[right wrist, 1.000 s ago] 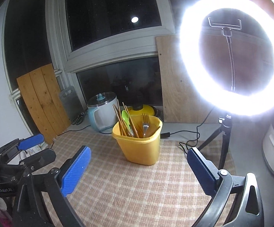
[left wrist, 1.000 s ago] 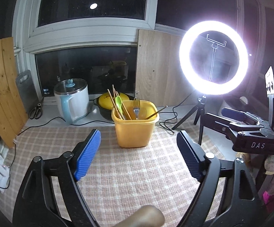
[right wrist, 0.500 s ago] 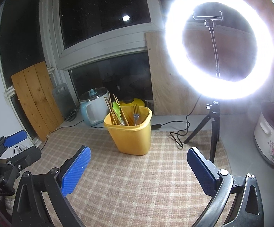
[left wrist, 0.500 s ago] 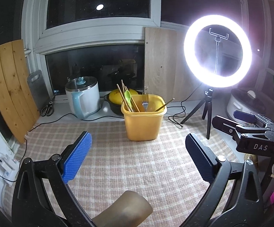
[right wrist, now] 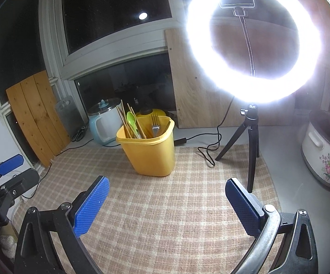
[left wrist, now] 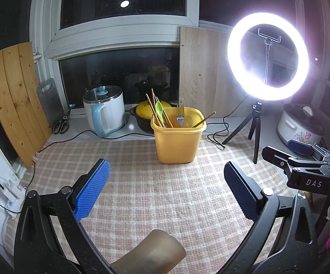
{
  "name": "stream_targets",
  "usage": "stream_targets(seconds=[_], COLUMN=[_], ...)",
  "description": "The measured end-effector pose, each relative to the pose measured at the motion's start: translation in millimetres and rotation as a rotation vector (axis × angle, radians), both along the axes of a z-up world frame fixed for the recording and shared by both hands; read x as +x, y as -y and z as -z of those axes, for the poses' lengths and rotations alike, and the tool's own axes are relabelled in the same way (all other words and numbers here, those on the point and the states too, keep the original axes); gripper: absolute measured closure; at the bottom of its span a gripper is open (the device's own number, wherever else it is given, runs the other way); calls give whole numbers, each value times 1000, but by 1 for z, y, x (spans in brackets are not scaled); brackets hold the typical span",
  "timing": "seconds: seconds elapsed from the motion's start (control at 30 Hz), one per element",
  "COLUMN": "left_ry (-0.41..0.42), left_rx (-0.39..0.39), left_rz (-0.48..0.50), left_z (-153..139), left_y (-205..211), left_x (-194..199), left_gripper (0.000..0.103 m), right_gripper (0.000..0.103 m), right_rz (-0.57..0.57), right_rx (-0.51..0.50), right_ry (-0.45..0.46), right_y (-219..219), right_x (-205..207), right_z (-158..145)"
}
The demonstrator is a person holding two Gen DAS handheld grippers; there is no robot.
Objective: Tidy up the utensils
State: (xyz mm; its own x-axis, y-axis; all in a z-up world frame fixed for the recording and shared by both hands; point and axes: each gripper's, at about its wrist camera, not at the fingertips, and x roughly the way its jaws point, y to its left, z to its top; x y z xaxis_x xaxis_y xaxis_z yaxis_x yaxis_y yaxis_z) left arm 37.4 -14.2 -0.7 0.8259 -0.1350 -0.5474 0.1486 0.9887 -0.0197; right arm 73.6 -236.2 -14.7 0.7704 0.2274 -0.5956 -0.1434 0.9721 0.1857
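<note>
My left claw (left wrist: 166,178): matt black plastic arms, blue pads with a fine dimpled rubbery grip
My right claw (right wrist: 167,194): the same blue textured pads, with a worn metal edge on one arm
Mat (left wrist: 142,182): coarse woven cloth, checked, matt
Tub (left wrist: 176,143): smooth yellow plastic, slight sheen
Fork (left wrist: 180,116): shiny metal
Chopsticks (left wrist: 158,111): bare wood
Spoon (left wrist: 159,109): glossy green plastic
Boards (left wrist: 14,96): grainy planks
Cooker (right wrist: 324,157): glazed, floral

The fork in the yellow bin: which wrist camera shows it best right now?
The right wrist view. There the fork stands clear against the bin's far wall, tines up and separate. In the left wrist view the fork is also visible, but its lower part blends into the yellow interior.
</note>
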Motion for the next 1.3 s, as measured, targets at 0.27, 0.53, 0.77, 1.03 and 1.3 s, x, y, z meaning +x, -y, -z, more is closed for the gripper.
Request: stream_targets(seconds=[0.27,0.53,0.77,1.03,1.3], left_ry=[-1,-2,-11,-26,-10], left_rx=[1,-1,-3,-11,3], left_rz=[-1,1,-4,-13,-23], left_z=[1,0,3,7,11], left_y=[0,0,-1,-2,-1], left_x=[0,1,3,9,10], left_gripper=[1,1,1,1,1], right_gripper=[0,0,0,0,0], right_rz=[4,1,6,6,10], right_rx=[5,7,13,15,19], right_ry=[-6,-13,-22,-44,-64], right_y=[0,1,4,7,8], right_x=[2,4,8,14,19], right_z=[2,7,10,17,21])
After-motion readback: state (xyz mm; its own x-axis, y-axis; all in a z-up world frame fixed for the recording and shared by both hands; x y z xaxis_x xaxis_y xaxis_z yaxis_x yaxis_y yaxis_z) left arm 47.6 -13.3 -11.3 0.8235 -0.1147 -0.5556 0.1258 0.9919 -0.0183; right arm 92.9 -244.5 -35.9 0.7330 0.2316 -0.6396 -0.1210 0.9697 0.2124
